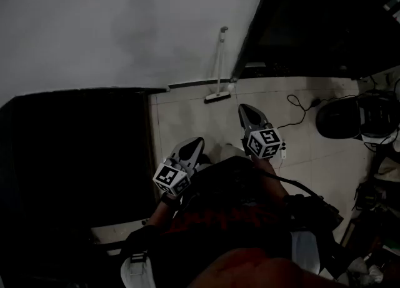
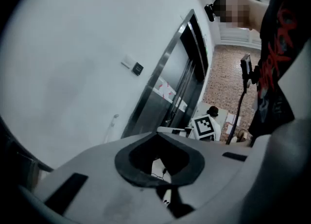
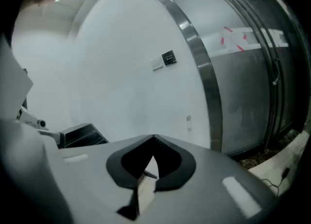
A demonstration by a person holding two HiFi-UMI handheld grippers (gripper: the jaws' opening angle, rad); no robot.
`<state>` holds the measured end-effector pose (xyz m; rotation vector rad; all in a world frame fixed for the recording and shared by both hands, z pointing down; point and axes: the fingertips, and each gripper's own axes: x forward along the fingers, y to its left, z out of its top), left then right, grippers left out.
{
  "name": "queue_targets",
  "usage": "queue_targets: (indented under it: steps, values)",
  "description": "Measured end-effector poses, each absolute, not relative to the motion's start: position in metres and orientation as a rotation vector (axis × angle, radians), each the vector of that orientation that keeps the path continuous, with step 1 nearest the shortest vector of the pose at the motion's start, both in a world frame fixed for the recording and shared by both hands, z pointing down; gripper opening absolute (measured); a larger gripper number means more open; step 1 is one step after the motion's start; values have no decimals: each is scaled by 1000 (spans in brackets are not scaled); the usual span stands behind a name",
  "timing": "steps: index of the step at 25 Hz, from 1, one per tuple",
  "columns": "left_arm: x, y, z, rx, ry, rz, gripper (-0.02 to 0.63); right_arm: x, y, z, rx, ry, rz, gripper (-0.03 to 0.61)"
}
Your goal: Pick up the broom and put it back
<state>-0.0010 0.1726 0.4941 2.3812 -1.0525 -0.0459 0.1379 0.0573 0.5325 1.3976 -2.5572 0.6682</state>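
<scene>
Nearby, black cable (image 1: 304, 110) on the floor (image 1: 187, 124), right of the broom (image 1: 219, 68).

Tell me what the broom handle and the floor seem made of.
The broom has a thin, pale handle, perhaps plastic or painted metal; it is too small to settle. The floor looks like pale, smooth tile: straight grout lines divide it.

Wall (image 1: 112, 24): smooth matt white paint; floor (image 1: 187, 118): pale tile, faint sheen, dark grout lines. Door frame (image 3: 197, 58): brushed metal, satin; far brick wall (image 2: 228, 67): rough, reddish. Left gripper (image 2: 158, 132) and right gripper (image 3: 153, 134): matt grey plastic shells, black matt inner rim (image 3: 114, 171); broom (image 1: 219, 68) handle pale and smooth, material unclear.
</scene>
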Motion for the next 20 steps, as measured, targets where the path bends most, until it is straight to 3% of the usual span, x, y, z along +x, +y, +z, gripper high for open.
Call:
queue_targets:
  steps: [7, 16, 18, 20]
  values:
    - [-1, 83, 520, 2320, -1151, -146, 5, 134, -3, 556, 1335, -2546, 665, 0]
    - [-8, -79, 503, 2239, -1373, -201, 5, 141, -196, 610, 1297, -2514, 598, 3]
    - [-16, -97, 502, 2215, -1420, -221, 5, 136, -231, 630, 1261, -2487, 608, 85]
    - [-28, -101, 508, 2195, -1450, -223, 5, 125, -253, 659, 1228, -2442, 602, 104]
